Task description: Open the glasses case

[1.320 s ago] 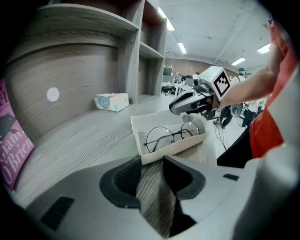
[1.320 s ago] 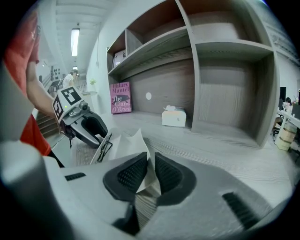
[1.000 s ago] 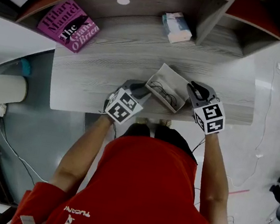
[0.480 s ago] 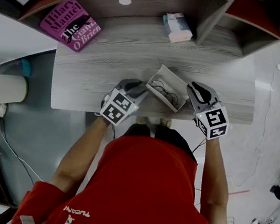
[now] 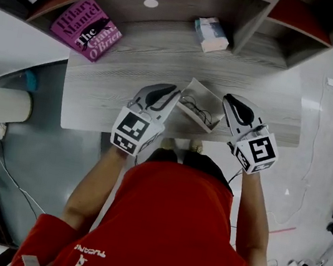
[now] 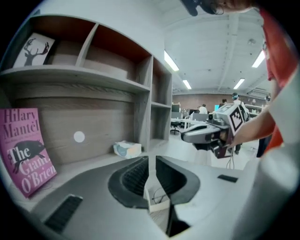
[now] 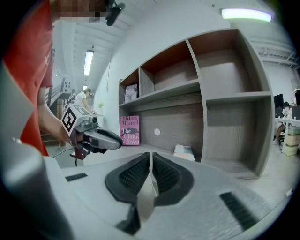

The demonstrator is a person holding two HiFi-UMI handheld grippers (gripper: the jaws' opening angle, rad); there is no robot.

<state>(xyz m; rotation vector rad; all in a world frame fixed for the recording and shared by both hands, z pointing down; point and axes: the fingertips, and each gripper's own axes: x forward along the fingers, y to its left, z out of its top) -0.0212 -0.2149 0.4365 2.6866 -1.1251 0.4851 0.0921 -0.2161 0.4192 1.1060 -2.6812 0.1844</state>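
The white glasses case (image 5: 193, 94) lies open on the wooden desk (image 5: 112, 82), with dark-rimmed glasses (image 5: 196, 111) inside. My left gripper (image 5: 172, 91) hovers over the case's left end. Its jaws are closing, almost together, with nothing between them. My right gripper (image 5: 229, 100) hovers at the case's right end, jaws also closing to a thin slit and empty. In the left gripper view, part of the case (image 6: 151, 202) shows below the left gripper (image 6: 152, 159), and the right gripper (image 6: 185, 137) floats ahead. The right gripper view shows the right gripper (image 7: 151, 157) and the left gripper (image 7: 118, 142) opposite.
A pink book (image 5: 86, 28) lies at the desk's far left and a tissue packet (image 5: 210, 33) sits near the shelf unit (image 5: 256, 15) at the back. The desk's front edge (image 5: 92, 124) runs just below the grippers.
Both grippers have risen off the case and now appear larger in the head view. The left jaws have narrowed. The case stays open on the desk.
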